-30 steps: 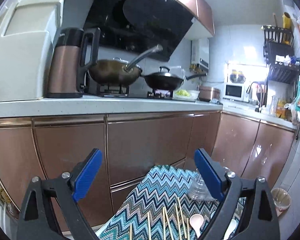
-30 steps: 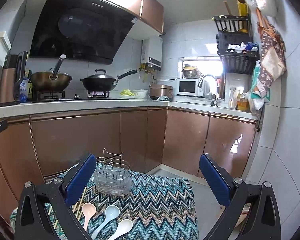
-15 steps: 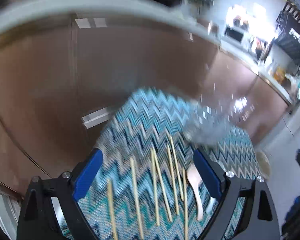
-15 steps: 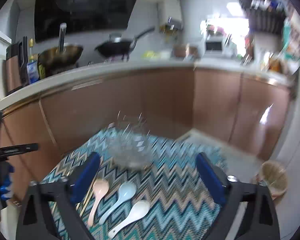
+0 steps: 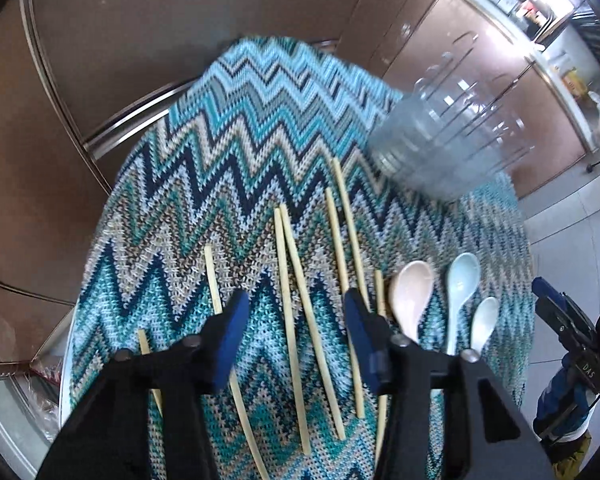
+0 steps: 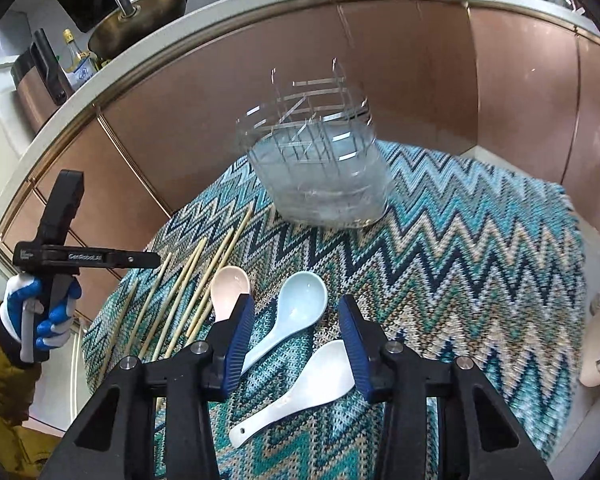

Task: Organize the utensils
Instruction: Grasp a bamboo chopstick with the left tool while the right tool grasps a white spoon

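Several wooden chopsticks [image 5: 292, 280] lie side by side on the zigzag cloth [image 5: 240, 152]. To their right lie a pink spoon [image 5: 410, 292], a light blue spoon [image 5: 462, 280] and a white spoon [image 5: 484, 320]. A clear utensil holder with a wire rack [image 5: 448, 136] stands at the far side. My left gripper [image 5: 296, 312] is open above the middle chopsticks. My right gripper [image 6: 296, 320] is open above the light blue spoon [image 6: 296, 308], with the white spoon [image 6: 300, 384] and pink spoon [image 6: 228, 292] to either side. The holder [image 6: 320, 176] and chopsticks [image 6: 180, 284] also show there.
Copper-coloured cabinet fronts [image 6: 420, 60] run behind the cloth-covered table. The counter above carries a wok [image 6: 140, 12], a kettle [image 6: 40, 84] and a bottle [image 6: 76, 64]. The gloved hand with the left gripper's handle [image 6: 52, 256] is at the left.
Both grippers have tipped downward from the kitchen counter toward the table and moved closer to it. Both jaws have narrowed but stay open.
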`<action>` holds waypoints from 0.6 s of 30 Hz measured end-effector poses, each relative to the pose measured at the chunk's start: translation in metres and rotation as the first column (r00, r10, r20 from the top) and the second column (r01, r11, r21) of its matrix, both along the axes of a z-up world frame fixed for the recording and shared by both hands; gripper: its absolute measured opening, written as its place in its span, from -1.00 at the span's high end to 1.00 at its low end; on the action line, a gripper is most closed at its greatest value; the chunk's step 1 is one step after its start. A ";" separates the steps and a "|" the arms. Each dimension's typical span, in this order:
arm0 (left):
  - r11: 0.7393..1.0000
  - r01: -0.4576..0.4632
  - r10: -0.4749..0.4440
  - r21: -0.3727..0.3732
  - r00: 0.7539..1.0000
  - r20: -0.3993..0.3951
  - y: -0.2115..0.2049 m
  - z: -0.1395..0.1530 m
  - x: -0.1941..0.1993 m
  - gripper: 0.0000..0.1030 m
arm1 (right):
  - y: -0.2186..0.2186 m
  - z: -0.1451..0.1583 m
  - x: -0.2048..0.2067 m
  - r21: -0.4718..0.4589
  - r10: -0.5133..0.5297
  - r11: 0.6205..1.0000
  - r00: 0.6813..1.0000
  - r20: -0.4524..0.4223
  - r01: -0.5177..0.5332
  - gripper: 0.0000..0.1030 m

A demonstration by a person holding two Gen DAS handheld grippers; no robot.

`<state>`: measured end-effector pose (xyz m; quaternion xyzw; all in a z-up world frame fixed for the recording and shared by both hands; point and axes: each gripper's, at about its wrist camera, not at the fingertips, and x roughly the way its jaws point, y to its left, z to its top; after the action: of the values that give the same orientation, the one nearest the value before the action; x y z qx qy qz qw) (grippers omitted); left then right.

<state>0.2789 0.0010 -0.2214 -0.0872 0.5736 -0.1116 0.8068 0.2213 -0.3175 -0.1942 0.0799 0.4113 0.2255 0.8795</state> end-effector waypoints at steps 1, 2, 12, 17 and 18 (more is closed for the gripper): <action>1.000 -0.004 0.004 0.007 1.000 -0.012 0.000 -0.004 0.003 0.24 | 0.000 -0.004 0.002 0.001 0.005 1.000 1.000 -0.007 -0.005 0.20; 1.000 -0.009 0.010 0.013 1.000 -0.024 0.000 -0.008 0.007 0.27 | -0.001 -0.007 0.004 0.002 0.009 1.000 1.000 -0.013 -0.009 0.20; 0.997 0.002 0.004 0.074 0.997 -0.076 -0.006 -0.030 0.023 0.54 | -0.004 -0.031 0.029 -0.007 0.034 0.999 0.998 -0.050 -0.034 0.20; 0.995 0.004 0.006 0.098 0.995 -0.101 -0.007 -0.039 0.029 0.60 | 0.001 -0.038 0.041 -0.013 0.061 0.998 0.996 -0.070 -0.062 0.20; 0.995 0.002 0.008 0.096 0.994 -0.106 -0.006 -0.040 0.029 0.60 | 0.002 -0.039 0.044 -0.015 0.071 0.997 0.994 -0.077 -0.072 0.20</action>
<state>0.3083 -0.0049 -0.2614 -0.0549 0.6204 -0.0778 0.7785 0.2655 -0.3156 -0.2336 0.0658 0.4494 0.2498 0.8552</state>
